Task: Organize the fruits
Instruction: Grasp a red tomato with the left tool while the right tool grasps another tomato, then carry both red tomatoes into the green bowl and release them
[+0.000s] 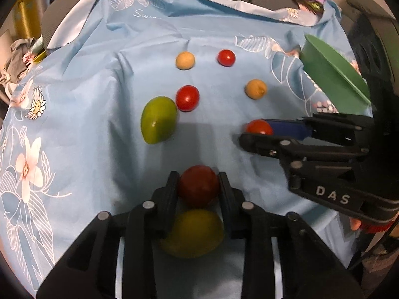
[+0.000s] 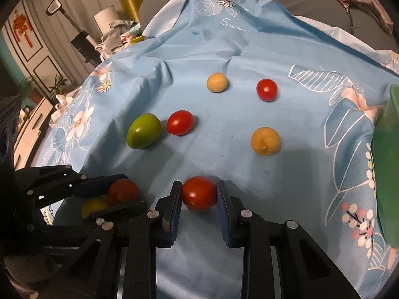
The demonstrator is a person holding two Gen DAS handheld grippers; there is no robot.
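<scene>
**Now two tomatoes stand in the jaws, with the bowl waiting at the right**

Seen from the left wrist, our left gripper (image 1: pixel 198 186) has its two black fingers closed against the sides of a dark red tomato (image 1: pixel 198 185), round and smooth-skinned. Just below it, nearer the camera, lies a yellow-green fruit (image 1: pixel 193 233), lemon-shaped and dull in shadow; whether it touches the tomato we cannot tell. Further out on the blue floral cloth (image 1: pixel 87 87), which is thin and creased, lie a glossy green fruit (image 1: pixel 158 119) beside a red tomato (image 1: pixel 187 98), two matt tan balls (image 1: pixel 185 60) (image 1: pixel 255 88), and another small tomato (image 1: pixel 226 57). The green plastic bowl (image 1: pixel 331 79) stands tilted at the right edge, behind our right gripper (image 1: pixel 251 134).

From the right wrist, that gripper's blue-padded fingers (image 2: pixel 225 199) sit against both flanks of a shiny red tomato (image 2: pixel 198 193), which appears to rest on the cloth (image 2: pixel 249 49). The left gripper (image 2: pixel 122 196) shows at the lower left, clasped on its own tomato. The bowl (image 2: pixel 387 164) fills the right margin.

We judge that the step in hand is the pick-up: both fruits gripped, neither yet carried. The next move calls for a gentle lift without squeezing the soft skins, then a swing rightward to the bowl, one hand at a time lest the grippers collide.
</scene>
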